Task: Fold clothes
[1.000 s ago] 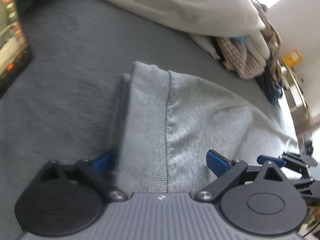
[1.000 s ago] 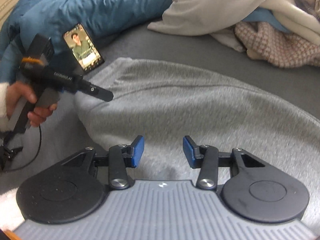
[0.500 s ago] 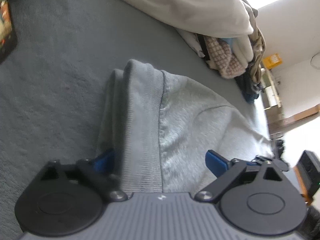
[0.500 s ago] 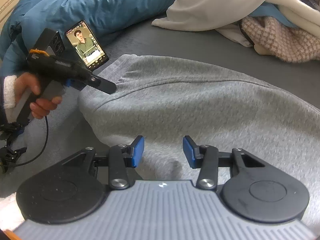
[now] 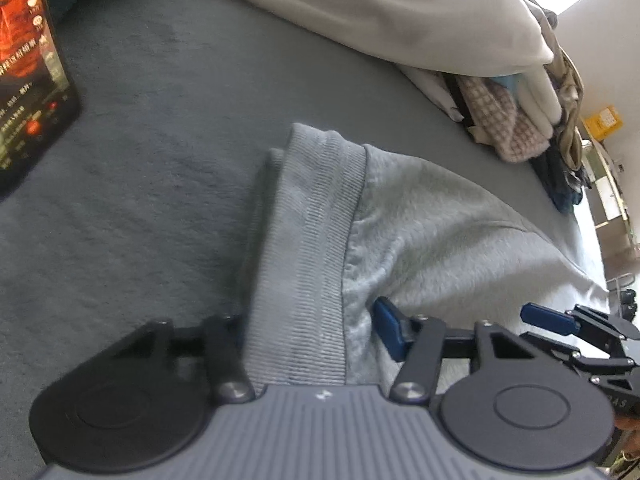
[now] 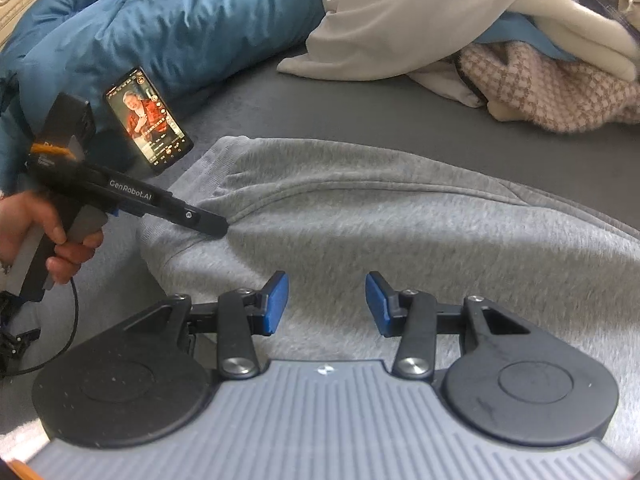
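We saw one grey sweatshirt [image 6: 400,232] spread on the bed [image 5: 140,200], one phone [image 6: 149,120], and two tools: the left hand-held gripper [image 5: 308,344] had just been closing onto its ribbed hem, while the right hand-held gripper [image 6: 327,304] hovered part-open, empty, above the cloth.

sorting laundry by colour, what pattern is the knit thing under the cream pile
Pink-and-cream houndstooth check on the knit garment, under the cream fabric pile; clearest in the right wrist view.
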Action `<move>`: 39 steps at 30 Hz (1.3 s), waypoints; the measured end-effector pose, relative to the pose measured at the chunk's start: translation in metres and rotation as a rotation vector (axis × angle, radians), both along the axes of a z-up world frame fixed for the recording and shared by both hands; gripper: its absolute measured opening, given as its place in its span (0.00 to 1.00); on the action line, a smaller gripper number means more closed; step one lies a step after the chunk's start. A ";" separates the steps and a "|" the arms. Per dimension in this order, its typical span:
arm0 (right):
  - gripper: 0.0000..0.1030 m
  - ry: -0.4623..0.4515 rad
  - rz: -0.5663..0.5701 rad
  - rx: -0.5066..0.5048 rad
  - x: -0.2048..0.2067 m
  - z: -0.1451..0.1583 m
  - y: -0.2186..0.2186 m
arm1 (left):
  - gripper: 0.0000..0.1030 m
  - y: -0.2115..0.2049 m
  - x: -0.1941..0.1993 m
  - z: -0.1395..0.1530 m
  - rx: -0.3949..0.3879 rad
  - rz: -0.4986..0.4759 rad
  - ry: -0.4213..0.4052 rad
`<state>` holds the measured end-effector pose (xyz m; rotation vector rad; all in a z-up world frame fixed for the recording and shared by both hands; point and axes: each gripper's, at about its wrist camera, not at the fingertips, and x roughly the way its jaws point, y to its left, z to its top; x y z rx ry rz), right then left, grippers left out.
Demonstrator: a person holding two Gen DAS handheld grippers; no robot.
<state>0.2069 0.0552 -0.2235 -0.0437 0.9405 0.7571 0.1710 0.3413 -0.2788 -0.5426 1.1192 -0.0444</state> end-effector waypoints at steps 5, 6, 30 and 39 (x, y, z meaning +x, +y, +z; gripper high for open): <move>0.41 -0.009 -0.014 -0.002 0.000 0.000 -0.008 | 0.19 -0.002 -0.002 0.013 0.035 0.047 -0.004; 0.41 -0.010 -0.022 0.000 0.000 0.000 -0.011 | 0.16 0.001 -0.003 0.015 0.015 0.068 -0.004; 0.41 0.028 -0.415 0.182 0.007 0.007 -0.177 | 0.14 -0.218 0.057 0.123 0.085 -0.143 -0.156; 0.41 0.137 -0.660 0.211 -0.008 -0.022 -0.265 | 0.60 -0.375 0.039 0.073 0.312 -0.621 -0.137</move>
